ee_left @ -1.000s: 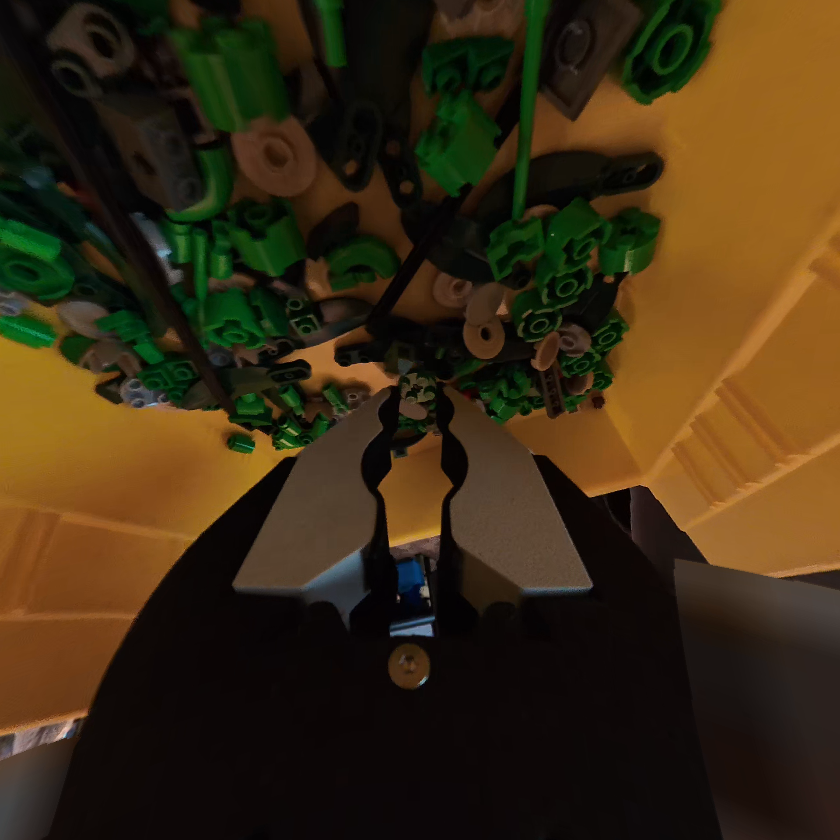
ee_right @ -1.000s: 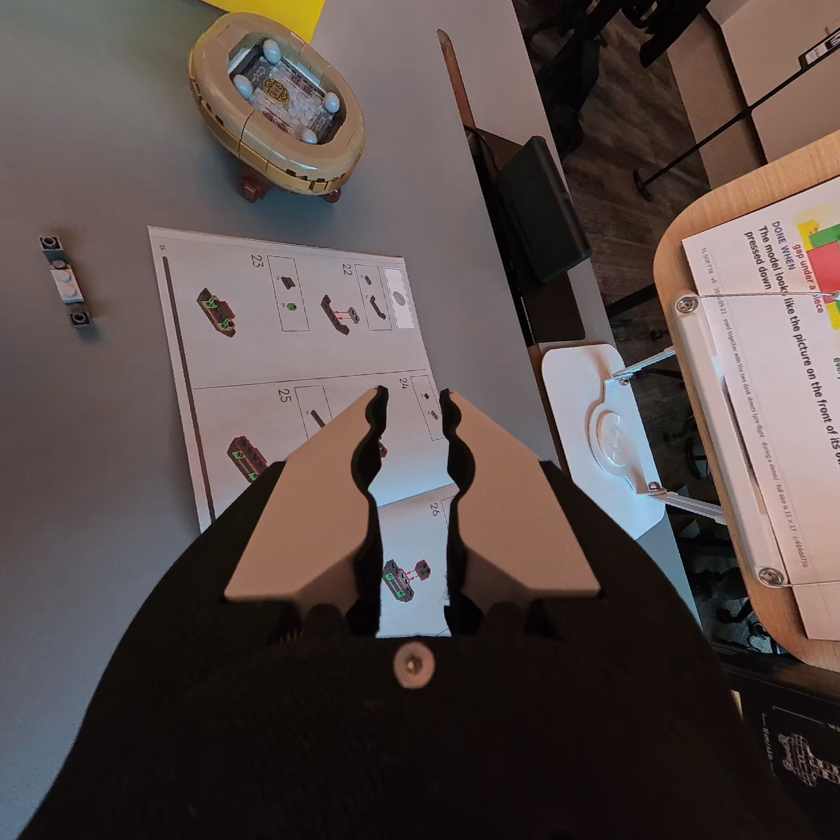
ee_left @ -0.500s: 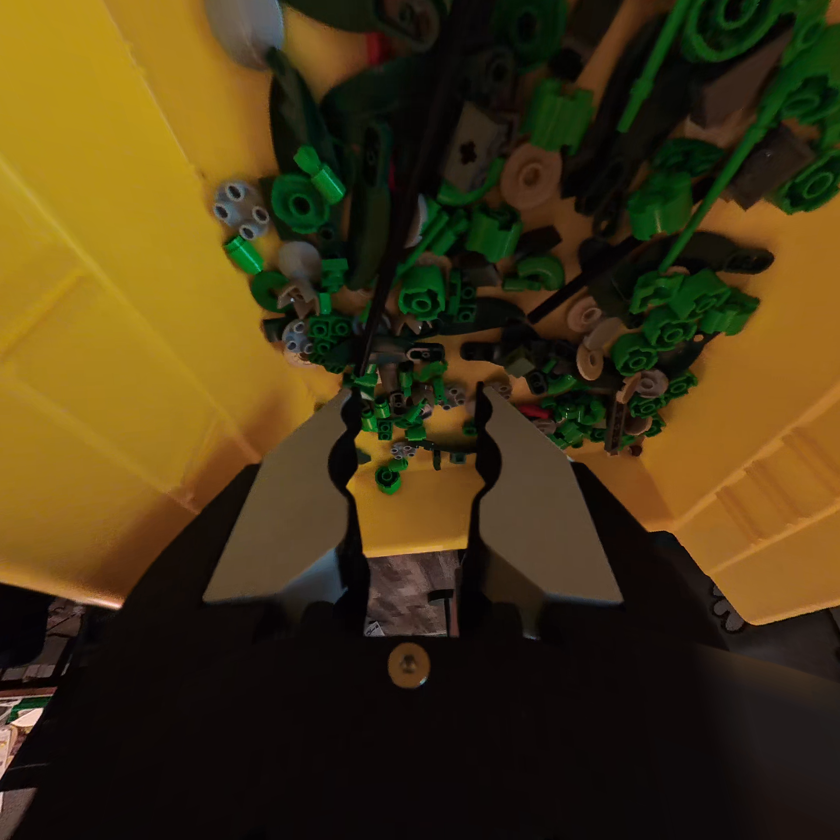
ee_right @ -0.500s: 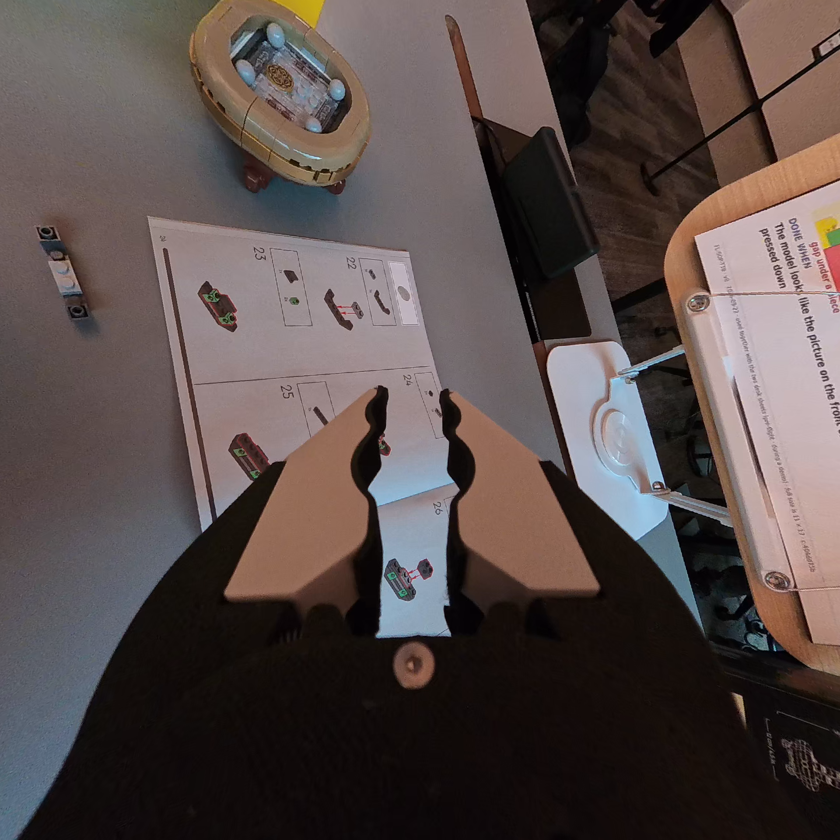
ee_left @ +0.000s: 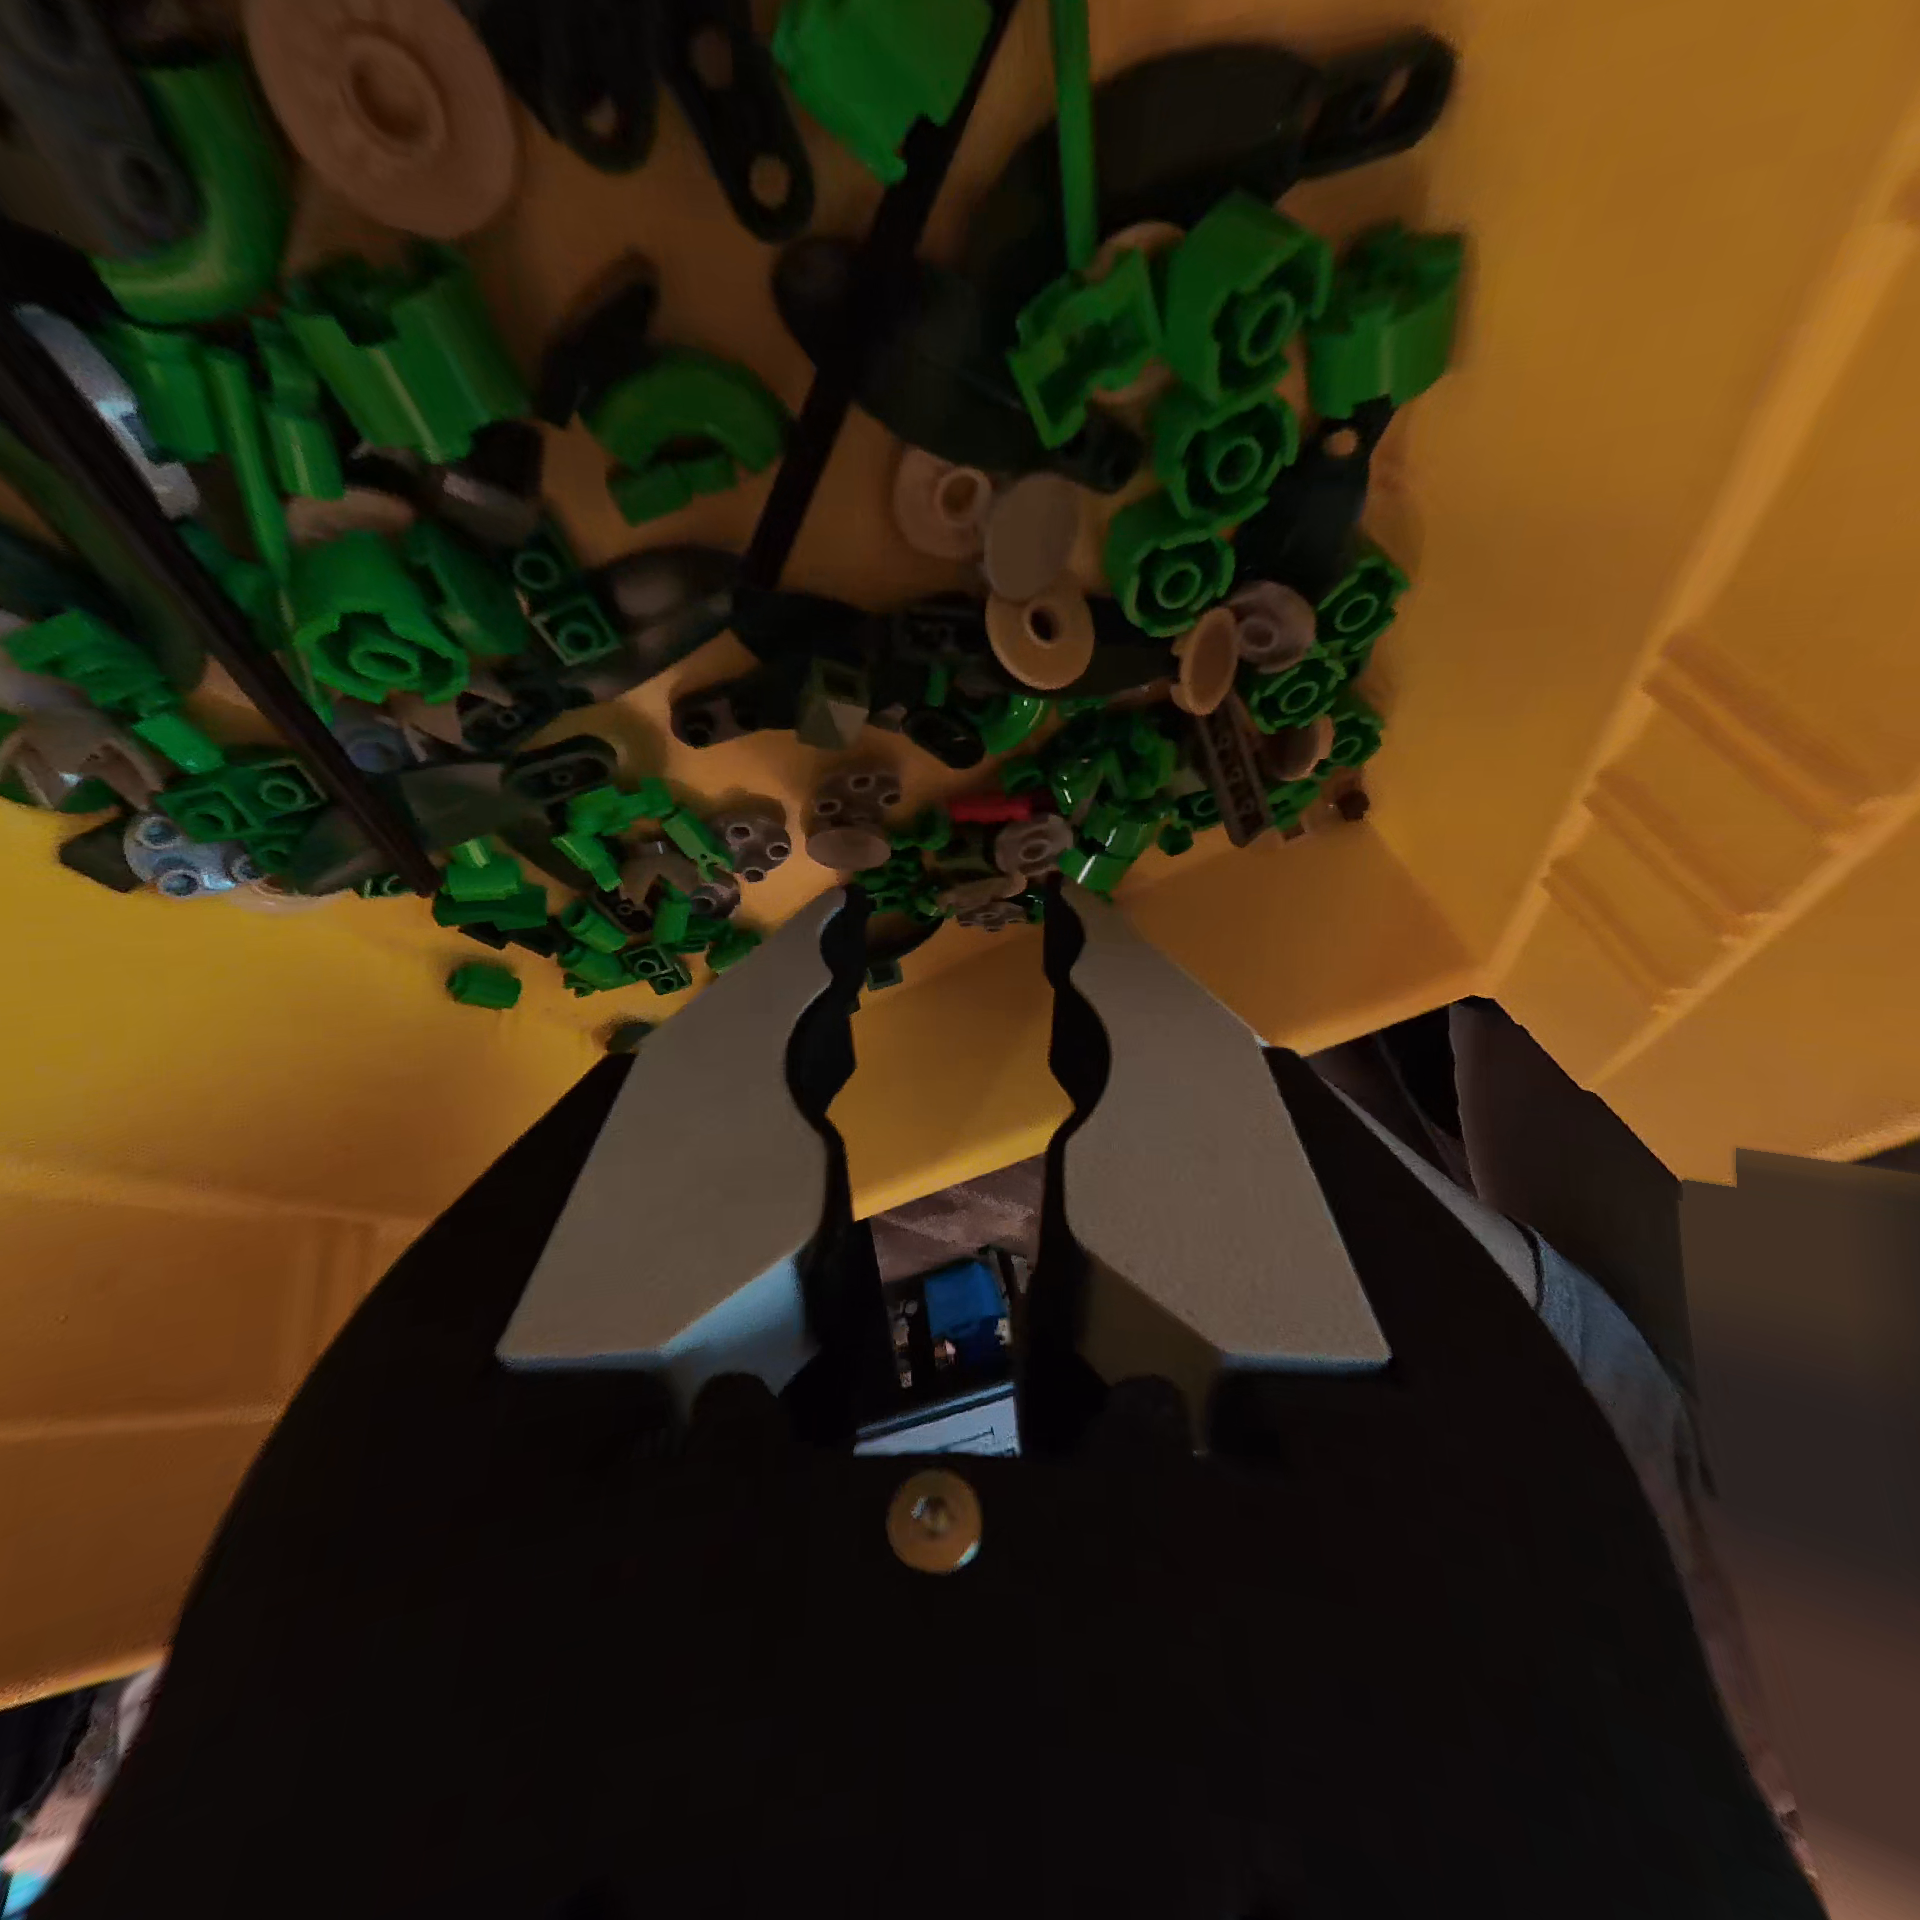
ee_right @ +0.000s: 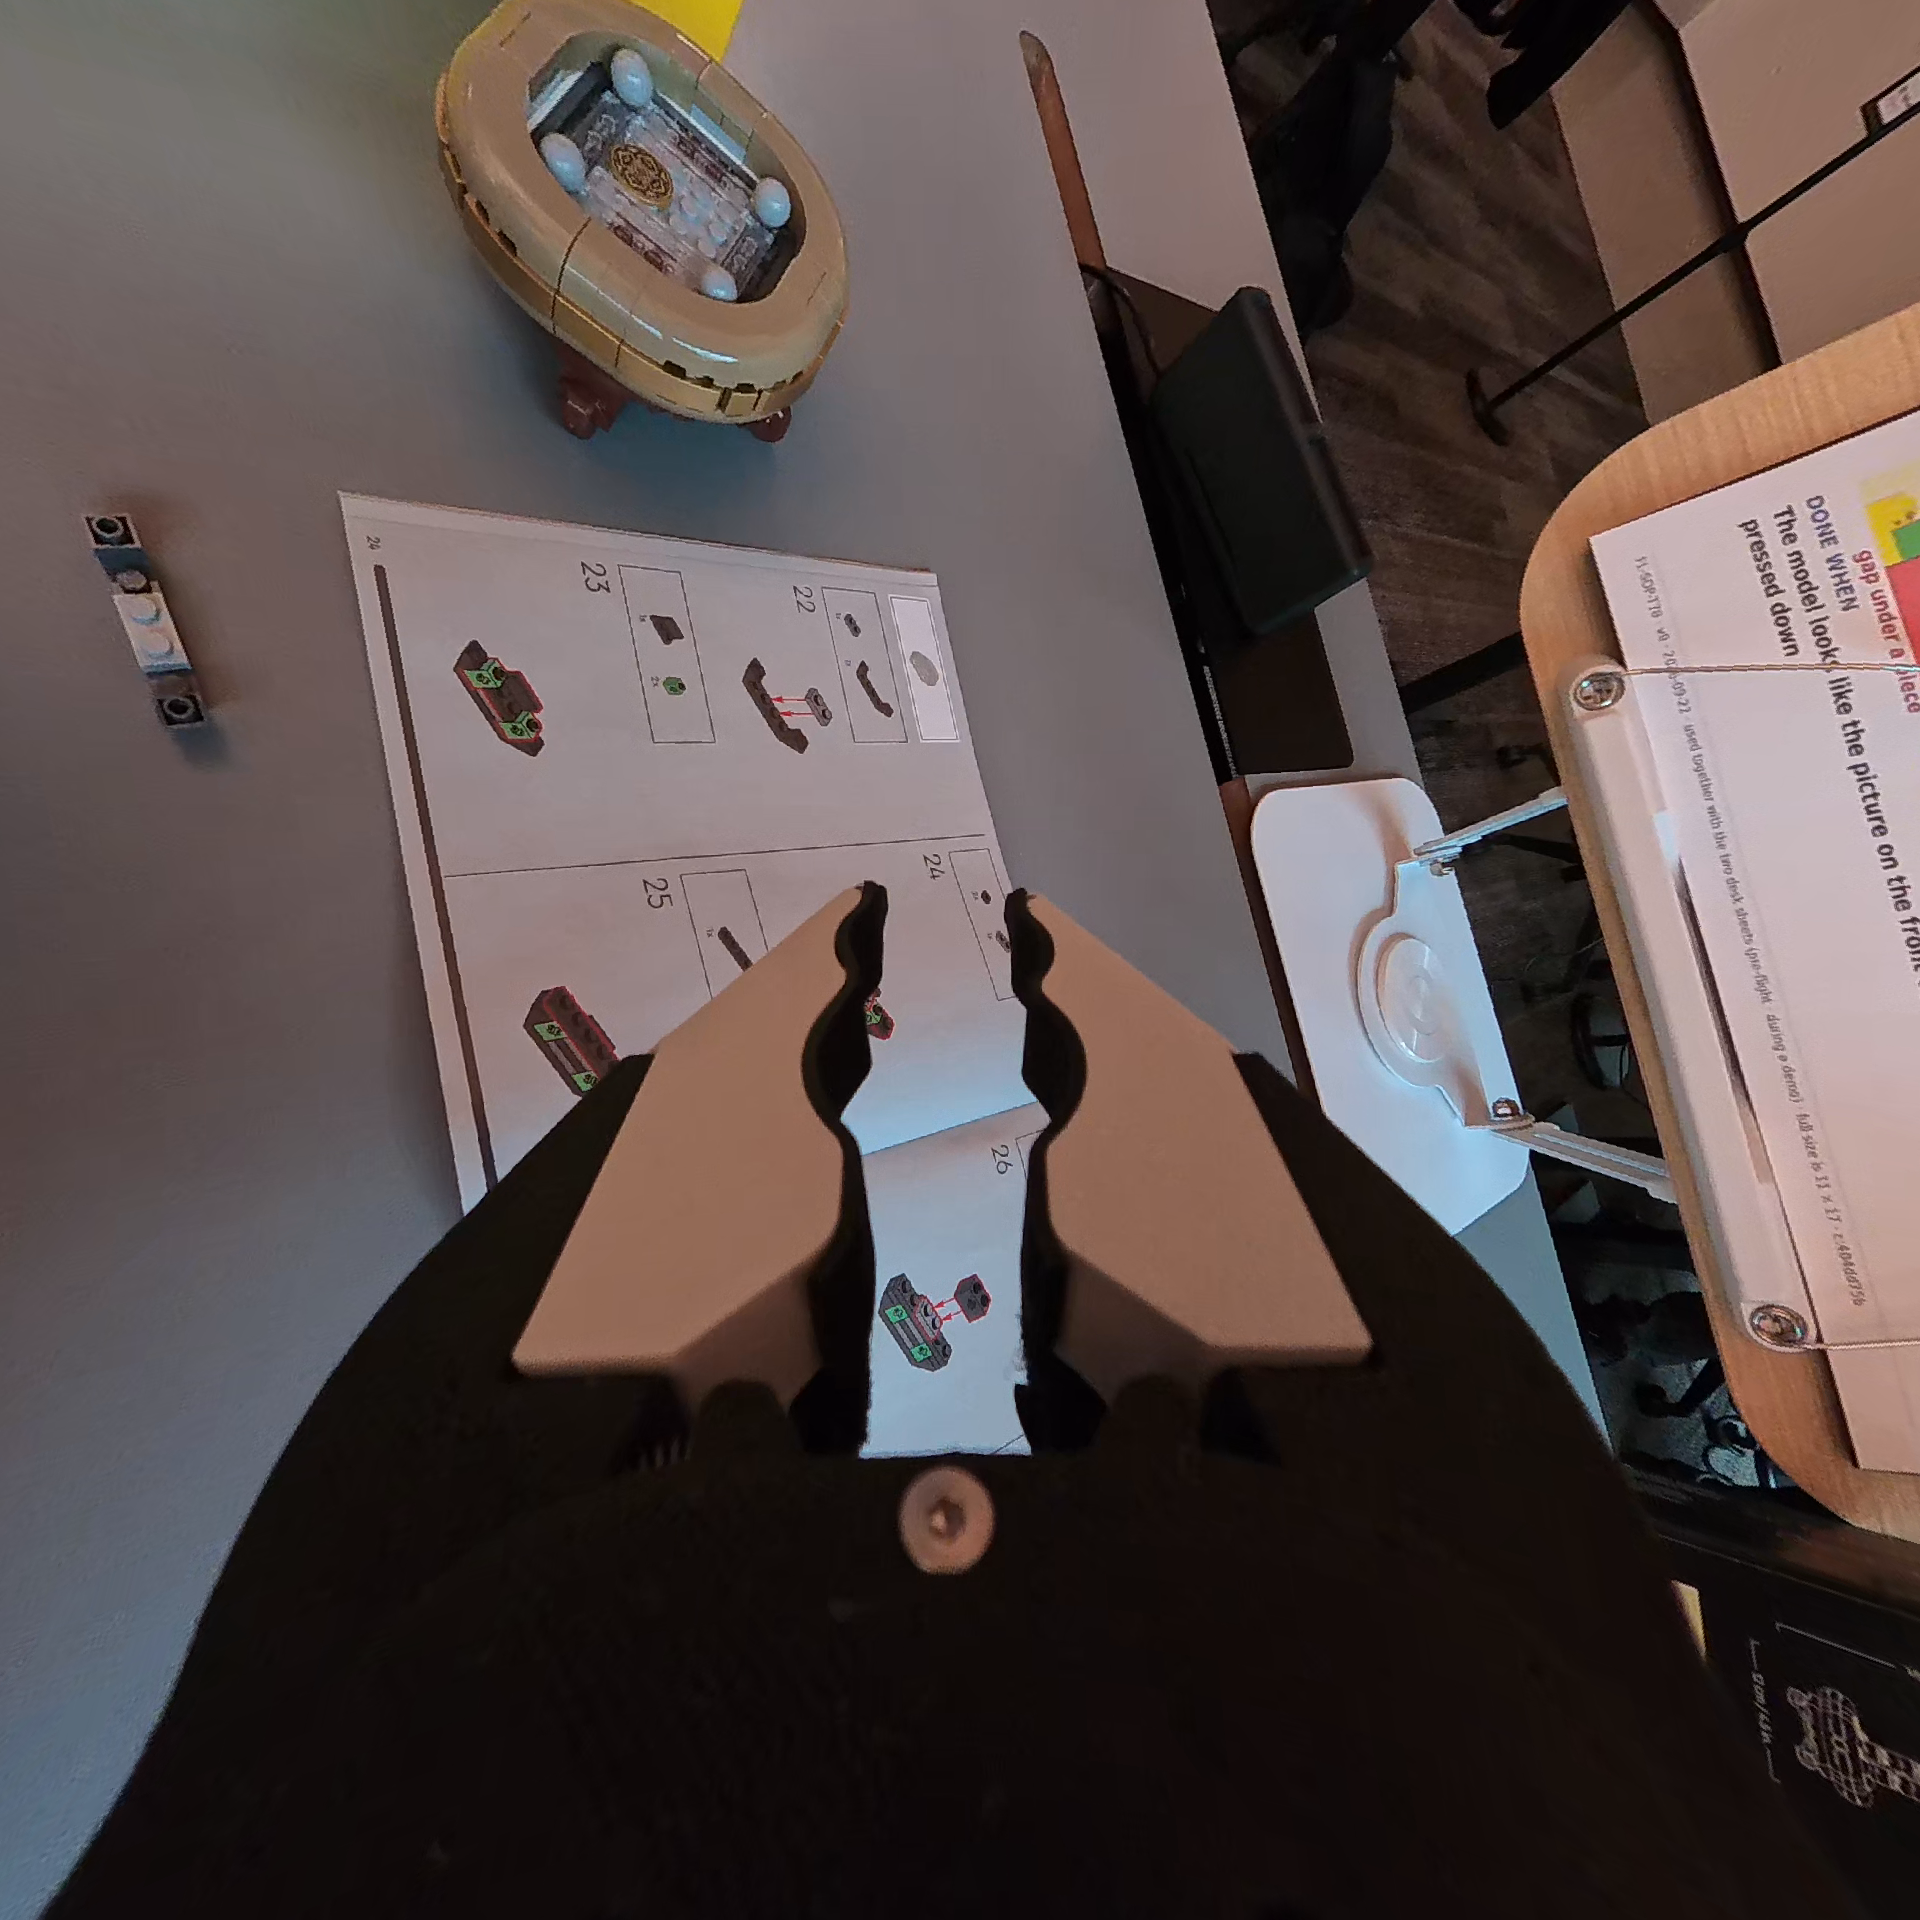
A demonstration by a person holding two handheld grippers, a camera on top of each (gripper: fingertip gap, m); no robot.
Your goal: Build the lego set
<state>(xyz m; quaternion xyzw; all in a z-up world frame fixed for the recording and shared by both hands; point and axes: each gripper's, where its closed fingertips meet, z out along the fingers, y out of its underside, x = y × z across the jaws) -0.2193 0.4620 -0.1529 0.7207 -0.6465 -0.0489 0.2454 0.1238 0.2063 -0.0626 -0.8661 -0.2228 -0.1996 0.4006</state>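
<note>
In the left wrist view a yellow bin (ee_left: 1621,416) holds a pile of loose green, black, tan and grey lego pieces (ee_left: 1039,644). My left gripper (ee_left: 951,914) is open and empty, its tips right at the near edge of the pile. In the right wrist view my right gripper (ee_right: 940,899) is open and empty, held above the open instruction booklet (ee_right: 665,748) on the grey table (ee_right: 187,987). A tan oval lego model (ee_right: 644,218) stands beyond the booklet. A small grey and white lego strip (ee_right: 151,623) lies to the left.
The bin's stepped yellow walls (ee_left: 1714,810) rise around the pile on the right and near side. Right of the table edge stand a wooden board with a printed sheet (ee_right: 1766,935), a white stand (ee_right: 1392,987) and a dark box (ee_right: 1247,468) on the floor. Some 45 cm of space lies between my two pairs of fingers.
My left gripper opened wide half a second ago, swung over the bin, and now sits back over the right part of the pile with narrower jaws. The right gripper has barely moved.
</note>
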